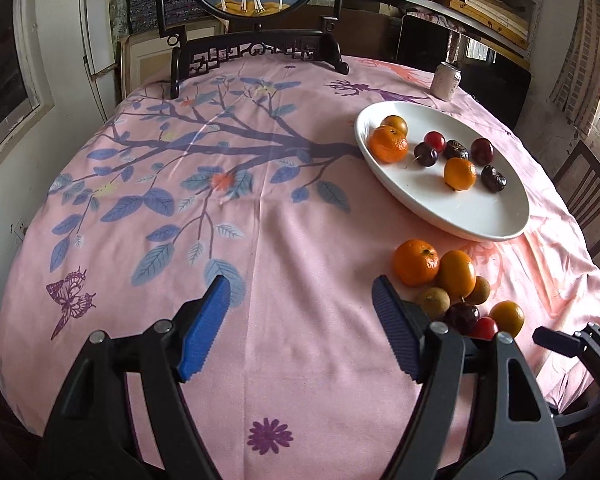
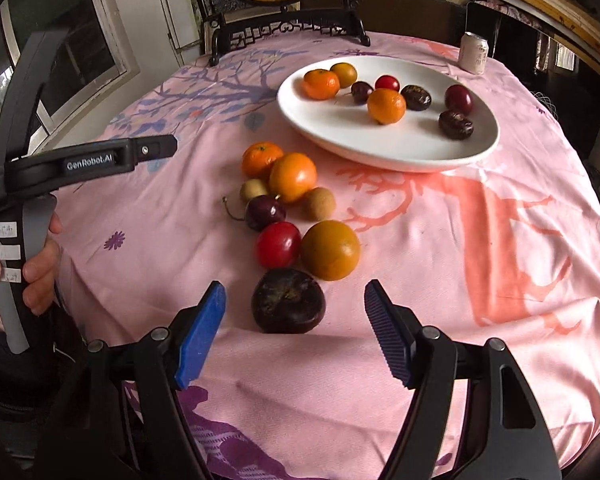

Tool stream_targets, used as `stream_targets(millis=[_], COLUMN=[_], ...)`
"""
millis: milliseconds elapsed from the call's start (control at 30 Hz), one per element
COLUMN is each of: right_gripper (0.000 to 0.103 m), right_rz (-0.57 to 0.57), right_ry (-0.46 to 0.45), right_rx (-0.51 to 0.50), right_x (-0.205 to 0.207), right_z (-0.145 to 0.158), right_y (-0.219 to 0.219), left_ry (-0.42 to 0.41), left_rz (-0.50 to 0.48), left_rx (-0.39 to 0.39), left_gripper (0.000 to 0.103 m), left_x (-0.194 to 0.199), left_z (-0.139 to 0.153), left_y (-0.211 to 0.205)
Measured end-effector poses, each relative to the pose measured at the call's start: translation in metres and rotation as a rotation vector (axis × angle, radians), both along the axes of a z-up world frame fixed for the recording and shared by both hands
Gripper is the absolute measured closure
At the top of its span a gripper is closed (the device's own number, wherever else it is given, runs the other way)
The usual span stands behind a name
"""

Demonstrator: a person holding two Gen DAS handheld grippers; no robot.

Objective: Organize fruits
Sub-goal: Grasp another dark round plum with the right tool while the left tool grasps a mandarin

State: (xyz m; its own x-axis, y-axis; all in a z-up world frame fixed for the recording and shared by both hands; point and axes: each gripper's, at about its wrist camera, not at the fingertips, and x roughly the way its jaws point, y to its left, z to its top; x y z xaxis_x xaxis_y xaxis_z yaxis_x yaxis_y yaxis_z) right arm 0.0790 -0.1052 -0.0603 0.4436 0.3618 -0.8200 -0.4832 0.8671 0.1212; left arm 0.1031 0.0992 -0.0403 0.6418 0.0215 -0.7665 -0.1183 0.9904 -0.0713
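The white plate [image 2: 388, 152] sits toward the far side of the table [image 2: 500, 280] and already carries some fruit, so it reads as the collecting place; a loose cluster of fruit [image 2: 296, 208] lies on the cloth just short of it — likely what remains to move; the right tongs [image 2: 292, 334] stand spread wide, empty, with the dark round fruit [image 2: 288, 300] just ahead between the jaws, probably the next pick; the left tongs [image 1: 300, 328] hang open over bare cloth beside the cluster, holding nothing.
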Motion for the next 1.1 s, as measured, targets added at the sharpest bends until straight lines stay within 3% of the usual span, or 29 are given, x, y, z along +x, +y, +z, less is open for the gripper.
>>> stream_targets(millis=[33, 67, 200, 367, 533, 600, 800, 933, 1000, 1033, 1100], right_gripper=[0.059, 0.060, 0.060, 0.060, 0.061, 0.060, 0.060, 0.060, 0.060, 0.060, 0.060], right_rz=[0.014, 0.027, 0.031, -0.013, -0.034, -0.048, -0.073, -0.091, -0.096, -0.096, -0.098], right_ry=[0.018, 0.034, 0.015, 0.003, 0.010, 0.016, 0.024, 0.026, 0.027, 0.026, 0.025], right_rx=[-0.007, -0.022, -0.028, 0.000, 0.028, 0.042, 0.070, 0.076, 0.080, 0.080, 0.078], right_x=[0.001, 0.001, -0.003, -0.004, -0.006, -0.005, -0.004, -0.004, -0.003, -0.003, -0.004], right_z=[-0.005, -0.011, -0.010, -0.003, -0.004, -0.004, -0.005, -0.004, -0.004, -0.003, -0.002], right_y=[0.004, 0.007, 0.004, -0.017, -0.033, -0.038, -0.049, -0.054, -0.055, -0.055, -0.055], left_ry=[0.003, 0.007, 0.028, 0.073, 0.149, 0.125, 0.129, 0.115, 0.124, 0.127, 0.126], left_rz=[-0.003, -0.007, -0.051, -0.066, -0.156, -0.156, -0.210, -0.220, -0.225, -0.234, -0.236], left_rx=[-0.004, -0.005, 0.021, 0.141, 0.154, 0.171, 0.101, 0.100, 0.058, 0.034, 0.041], left_gripper=[0.028, 0.028, 0.028, 0.028, 0.028, 0.028, 0.033, 0.033, 0.041, 0.061, 0.066], left_x=[0.001, 0.002, 0.006, 0.026, 0.043, 0.045, 0.063, 0.071, 0.074, 0.075, 0.072], left_z=[0.000, -0.001, -0.007, -0.024, -0.043, -0.040, -0.036, -0.038, -0.041, -0.041, -0.041], left_y=[0.000, -0.001, -0.015, -0.039, -0.063, -0.070, -0.083, -0.092, -0.090, -0.089, -0.090])
